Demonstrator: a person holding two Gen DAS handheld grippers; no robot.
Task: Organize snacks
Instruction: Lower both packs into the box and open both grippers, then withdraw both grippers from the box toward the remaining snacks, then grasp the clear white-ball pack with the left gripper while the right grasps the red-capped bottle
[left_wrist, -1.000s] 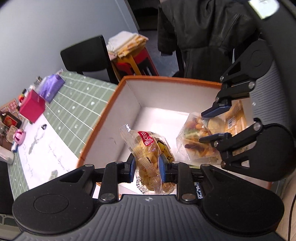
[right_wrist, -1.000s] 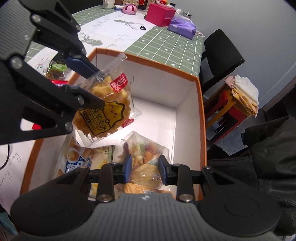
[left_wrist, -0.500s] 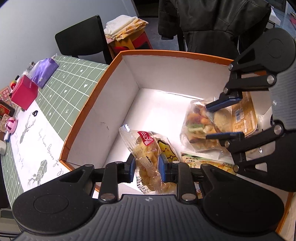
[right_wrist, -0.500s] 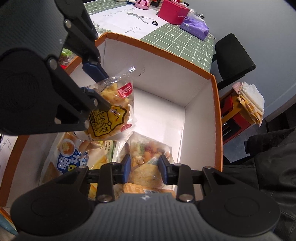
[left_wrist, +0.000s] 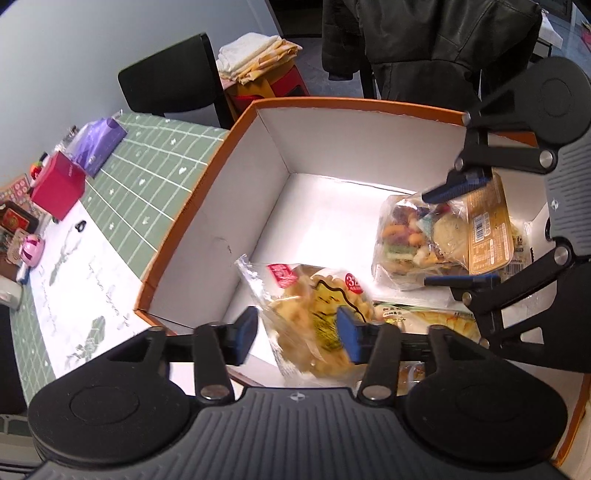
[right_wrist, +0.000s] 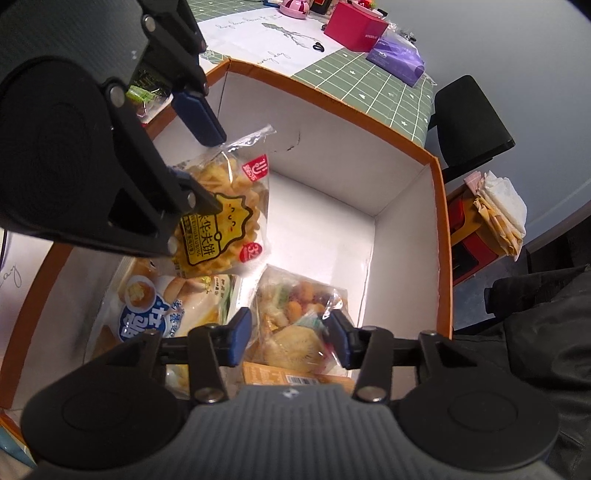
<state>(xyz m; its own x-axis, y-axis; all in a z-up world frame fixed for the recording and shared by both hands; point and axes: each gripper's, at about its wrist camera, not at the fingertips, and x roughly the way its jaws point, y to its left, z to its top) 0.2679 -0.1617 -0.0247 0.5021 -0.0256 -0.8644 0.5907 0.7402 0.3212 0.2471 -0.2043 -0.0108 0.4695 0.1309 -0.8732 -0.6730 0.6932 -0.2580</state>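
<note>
The left gripper (left_wrist: 295, 330) had its jaws opening, spread either side of the yellow cracker bag (left_wrist: 317, 325), whose blur suggested it was dropping free. That bag lay directly ahead of the jaws, its long axis running away from them, over the bread packets (right_wrist: 166, 306) on the floor of the orange box (left_wrist: 207, 192). Just beside it, the right gripper (right_wrist: 290, 334) was also opening, the mixed-snack bag (right_wrist: 295, 314) between its pads but apparently no longer pinched. Beyond lay bare box floor, so both hands likely needed only to lift clear. Farther off, the bench (left_wrist: 147, 177) carried a red carton (left_wrist: 57, 188).
</note>
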